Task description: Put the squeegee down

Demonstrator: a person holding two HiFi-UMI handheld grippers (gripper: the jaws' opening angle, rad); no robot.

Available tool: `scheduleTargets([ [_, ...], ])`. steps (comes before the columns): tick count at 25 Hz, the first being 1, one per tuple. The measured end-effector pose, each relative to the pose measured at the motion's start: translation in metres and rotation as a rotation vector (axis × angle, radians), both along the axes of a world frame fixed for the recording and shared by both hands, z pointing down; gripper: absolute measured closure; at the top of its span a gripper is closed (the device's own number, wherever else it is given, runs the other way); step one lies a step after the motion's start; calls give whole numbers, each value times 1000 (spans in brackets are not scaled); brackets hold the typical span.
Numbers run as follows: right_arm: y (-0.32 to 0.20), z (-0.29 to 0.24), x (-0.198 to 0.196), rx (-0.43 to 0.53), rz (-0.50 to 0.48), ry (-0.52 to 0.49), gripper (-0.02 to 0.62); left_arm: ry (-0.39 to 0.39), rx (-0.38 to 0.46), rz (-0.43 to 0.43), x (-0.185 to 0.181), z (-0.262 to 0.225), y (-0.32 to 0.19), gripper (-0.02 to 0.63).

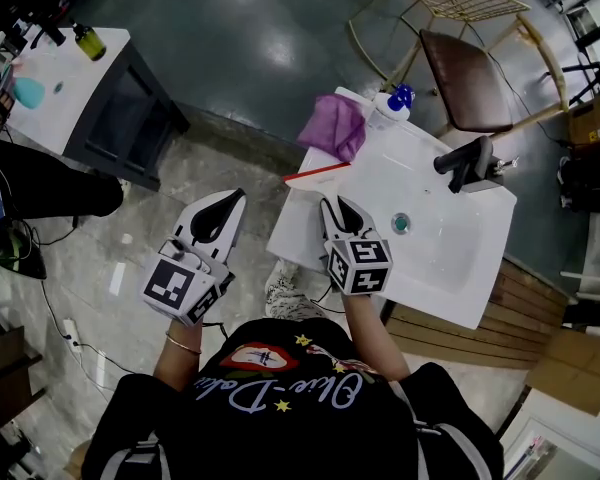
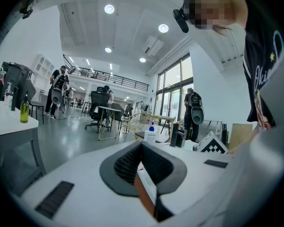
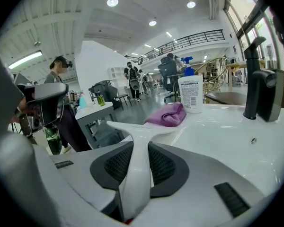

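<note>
Over white sink [image 1: 450, 253], right gripper [image 1: 336, 206] clamps squeegee [image 1: 317, 173] (handle mostly hidden); left gripper [image 1: 230, 201] closed, empty.

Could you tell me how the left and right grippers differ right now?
The right gripper clamps the squeegee by its white handle; the left gripper holds nothing. The right gripper is over the sink, the left gripper over the floor beside it. Both have their jaws closed.

The left hand-held gripper [image 1: 234, 200] points nearly level, its jaws together and empty. The right hand-held gripper [image 1: 335, 206] tilts down, its jaws clamped on the squeegee [image 3: 135, 169].
</note>
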State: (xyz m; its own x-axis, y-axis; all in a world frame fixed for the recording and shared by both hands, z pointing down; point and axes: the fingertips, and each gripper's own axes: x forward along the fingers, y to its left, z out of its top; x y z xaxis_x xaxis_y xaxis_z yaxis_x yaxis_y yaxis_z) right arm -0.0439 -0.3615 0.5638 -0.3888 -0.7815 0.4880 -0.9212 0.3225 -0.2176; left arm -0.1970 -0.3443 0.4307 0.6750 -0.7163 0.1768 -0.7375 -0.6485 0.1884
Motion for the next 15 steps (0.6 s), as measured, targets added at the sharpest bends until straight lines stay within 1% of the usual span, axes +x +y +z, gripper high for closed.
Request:
scheduleTargets([
  [15, -2, 3, -3, -8, -5, 39, 477, -2, -2, -9, -5, 1, 2, 612],
])
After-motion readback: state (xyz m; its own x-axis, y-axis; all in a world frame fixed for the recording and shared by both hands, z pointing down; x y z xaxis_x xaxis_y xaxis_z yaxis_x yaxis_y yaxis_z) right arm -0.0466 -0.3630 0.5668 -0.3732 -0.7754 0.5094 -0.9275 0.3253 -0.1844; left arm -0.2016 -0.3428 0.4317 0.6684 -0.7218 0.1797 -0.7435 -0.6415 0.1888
